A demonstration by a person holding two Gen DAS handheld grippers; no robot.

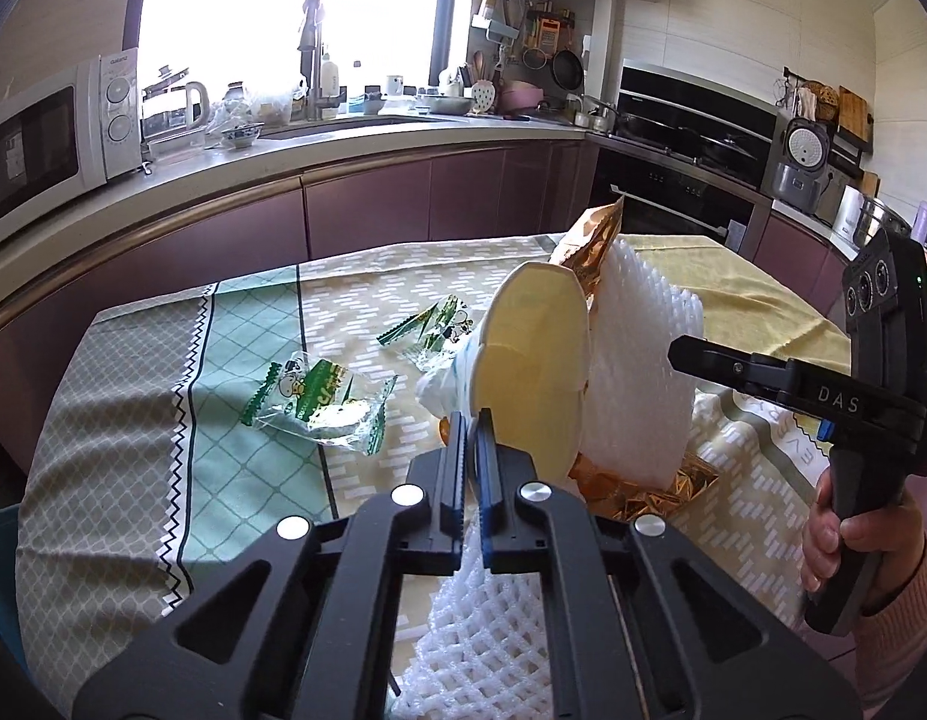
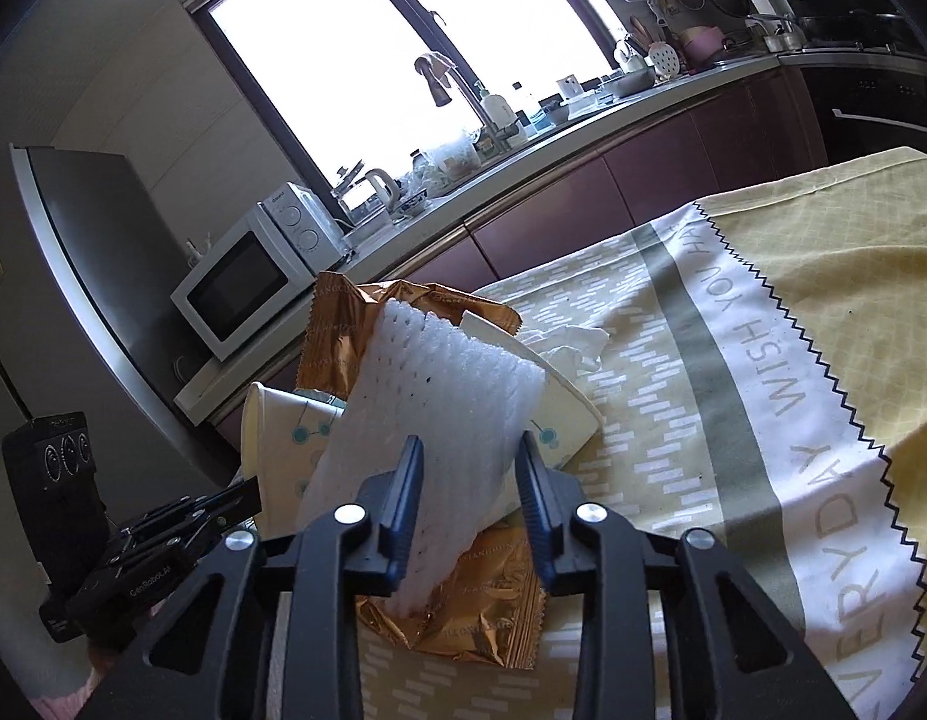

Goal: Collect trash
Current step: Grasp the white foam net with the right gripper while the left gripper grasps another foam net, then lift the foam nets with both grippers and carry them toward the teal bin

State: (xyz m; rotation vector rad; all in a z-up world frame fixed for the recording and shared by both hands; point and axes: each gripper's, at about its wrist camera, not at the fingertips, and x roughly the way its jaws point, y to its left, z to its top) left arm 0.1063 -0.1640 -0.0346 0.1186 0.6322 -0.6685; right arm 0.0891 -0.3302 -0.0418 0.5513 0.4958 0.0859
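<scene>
Both hand-held grippers (cup [image 1: 535, 372], foam [image 2: 439, 420]) clamped.

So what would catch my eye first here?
Probably the left hand-held gripper shut on the rim of a tipped paper cup, mid-table. Beside it, the right hand-held gripper straddles a white foam net above a gold wrapper. Green snack wrappers lie further left on the tablecloth.

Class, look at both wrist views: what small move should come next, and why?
Probably lift both grippers together, clear of the tablecloth. The left gripper is shut on the paper cup rim, and the right gripper pinches the white foam net. Two green snack wrappers lie uncollected beyond, so the held trash likely goes away first.
</scene>
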